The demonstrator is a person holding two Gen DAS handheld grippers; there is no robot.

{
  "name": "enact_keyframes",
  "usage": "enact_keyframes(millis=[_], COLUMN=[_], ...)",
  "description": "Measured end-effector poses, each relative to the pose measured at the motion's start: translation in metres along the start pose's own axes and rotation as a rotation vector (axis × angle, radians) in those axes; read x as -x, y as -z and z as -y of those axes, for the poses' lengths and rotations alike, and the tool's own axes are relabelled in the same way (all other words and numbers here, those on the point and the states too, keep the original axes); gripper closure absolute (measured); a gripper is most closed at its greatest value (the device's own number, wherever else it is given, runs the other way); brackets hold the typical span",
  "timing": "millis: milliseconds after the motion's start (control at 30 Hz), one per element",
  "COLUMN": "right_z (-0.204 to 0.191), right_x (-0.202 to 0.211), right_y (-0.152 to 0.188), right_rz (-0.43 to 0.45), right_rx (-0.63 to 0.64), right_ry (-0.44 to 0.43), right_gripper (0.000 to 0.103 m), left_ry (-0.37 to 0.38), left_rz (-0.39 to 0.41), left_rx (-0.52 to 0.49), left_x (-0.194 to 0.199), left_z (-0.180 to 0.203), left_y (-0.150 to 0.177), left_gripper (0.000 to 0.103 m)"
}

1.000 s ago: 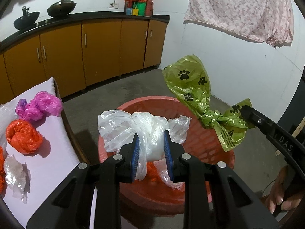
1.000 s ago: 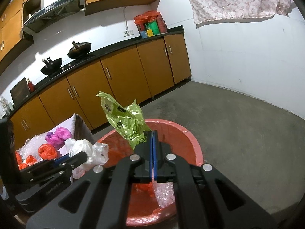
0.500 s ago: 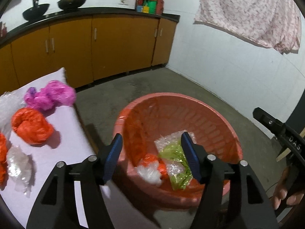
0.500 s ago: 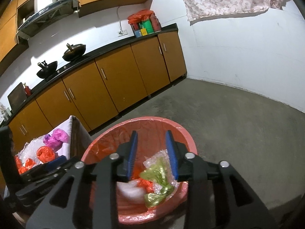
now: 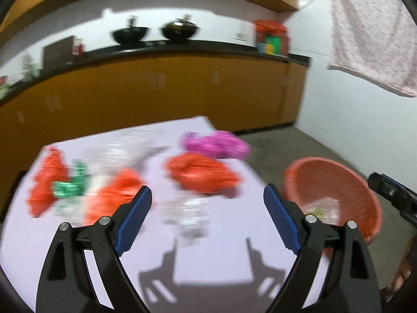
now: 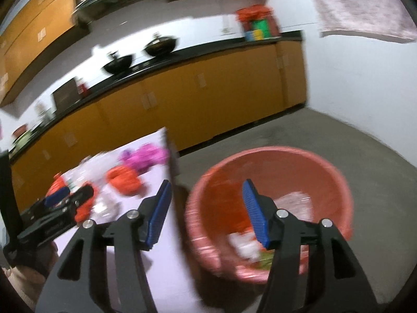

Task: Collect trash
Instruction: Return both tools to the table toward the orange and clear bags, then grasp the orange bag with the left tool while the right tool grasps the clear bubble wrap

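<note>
My left gripper hangs over the white table, its jaws opening wide with nothing between them. Ahead of it lie a clear plastic wad, an orange bag and a pink bag. More orange, green and clear trash sits at the table's left. My right gripper is over the gap between the table edge and the red basket, jaws opening and empty. Dropped bags lie inside the basket. The left gripper also shows at the left of the right wrist view.
Orange kitchen cabinets with a black counter and two woks run along the back wall. A patterned cloth hangs at the right. Bare concrete floor surrounds the basket. A person's hand holds the left gripper.
Both grippers let their bags drop into the basket and opened. Both then swung left, the left one from above the basket to above the table trash.
</note>
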State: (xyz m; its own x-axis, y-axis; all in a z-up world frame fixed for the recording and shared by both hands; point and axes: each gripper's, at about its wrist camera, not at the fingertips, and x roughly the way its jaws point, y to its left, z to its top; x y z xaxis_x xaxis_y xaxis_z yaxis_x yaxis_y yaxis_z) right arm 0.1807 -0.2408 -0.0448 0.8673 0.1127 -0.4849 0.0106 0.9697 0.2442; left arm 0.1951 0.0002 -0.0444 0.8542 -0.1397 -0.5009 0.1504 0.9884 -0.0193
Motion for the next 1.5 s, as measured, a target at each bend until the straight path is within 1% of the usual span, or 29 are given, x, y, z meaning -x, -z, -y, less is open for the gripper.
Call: enact_keyframes(millis=[67,133,200,267,367,467,600,700,800,867,900,933,967,1000,1100,1267,1333,1400,1467,1500], right_z=[-0.033,-0.061,-0.086,-0.103,-0.122,-0.135,-0.150,-0.156,-0.160,-0.159,-0.159,-0.158,-0.158,-0.157,-0.152,-0.125,-0.115,-0.108,-0.100,-0.096], right_x=[-0.008,-0.016,-0.030,-0.043,-0.066,-0.085,-0.105,-0.122,-0.137,-0.147,-0.152,-0.155,-0.158,-0.157,-0.145,-0.098,-0.081,-0.068,-0.057,-0.053], right_y=[0.004,0.011,0.016,0.022,0.030,0.032,0.032,0.034,0.038,0.042,0.045,0.047,0.049,0.052,0.054,0.051,0.050,0.049,0.050,0.050], right_rz=[-0.024,-0.040,-0.062,-0.090,-0.143,-0.176,-0.193,-0.222,-0.254,-0.281,-0.300,-0.312,-0.335,-0.338,-0.335,-0.276,-0.255,-0.241,-0.231,-0.229], right_rx=[0.043,0.088,0.120,0.124,0.107,0.100,0.114,0.120,0.143,0.140,0.138,0.138,0.140,0.141,0.139,0.082,0.055,0.033,0.010,0.000], right_ry=[-0.056,-0.082,-0.110,-0.131,-0.152,-0.159,-0.154,-0.138,-0.113,-0.113,-0.120,-0.126,-0.135,-0.144,-0.165,-0.157,-0.146,-0.133,-0.126,-0.123], right_gripper=[0.047,0.047,0.047,0.047,0.047,0.047,0.047,0.047,0.047,0.047,0.051,0.058,0.076,0.078,0.082,0.082,0.082,0.082,0.082,0.082], left_ry=[-0.059,-0.123,-0.159,-0.176,-0.185,-0.182,-0.168,-0.151,-0.135,-0.125,-0.122,-0.114,-0.109,-0.103,-0.091,-0.101,-0.097,-0.105,-0.109,-0.106], left_rz=[0.012,0.014,0.003,-0.015,-0.037,-0.039,-0.040,-0.047,-0.057,-0.064,-0.065,-0.065,-0.064,-0.064,-0.056,-0.073,-0.096,-0.134,-0.161,-0.174], left_rx=[0.009,0.023,0.048,0.082,0.108,0.106,0.078,0.052,0.053,0.062,0.066,0.072,0.075,0.075,0.055,0.001,-0.006,-0.010,-0.010,-0.005], left_x=[0.007,0.011,0.011,0.009,0.002,0.000,-0.004,-0.008,-0.013,-0.017,-0.019,-0.021,-0.021,-0.022,-0.025,-0.036,-0.044,-0.055,-0.060,-0.063], left_z=[-0.027,-0.058,-0.082,-0.107,-0.128,-0.139,-0.143,-0.140,-0.140,-0.142,-0.142,-0.142,-0.141,-0.140,-0.131,-0.111,-0.107,-0.105,-0.104,-0.105], left_y=[0.002,0.005,0.008,0.012,0.014,0.019,0.022,0.025,0.026,0.025,0.025,0.024,0.024,0.024,0.021,0.017,0.015,0.016,0.019,0.020], left_gripper=[0.013,0.013,0.013,0.013,0.013,0.011,0.010,0.010,0.010,0.010,0.010,0.010,0.010,0.010,0.010,0.011,0.018,0.028,0.034,0.034])
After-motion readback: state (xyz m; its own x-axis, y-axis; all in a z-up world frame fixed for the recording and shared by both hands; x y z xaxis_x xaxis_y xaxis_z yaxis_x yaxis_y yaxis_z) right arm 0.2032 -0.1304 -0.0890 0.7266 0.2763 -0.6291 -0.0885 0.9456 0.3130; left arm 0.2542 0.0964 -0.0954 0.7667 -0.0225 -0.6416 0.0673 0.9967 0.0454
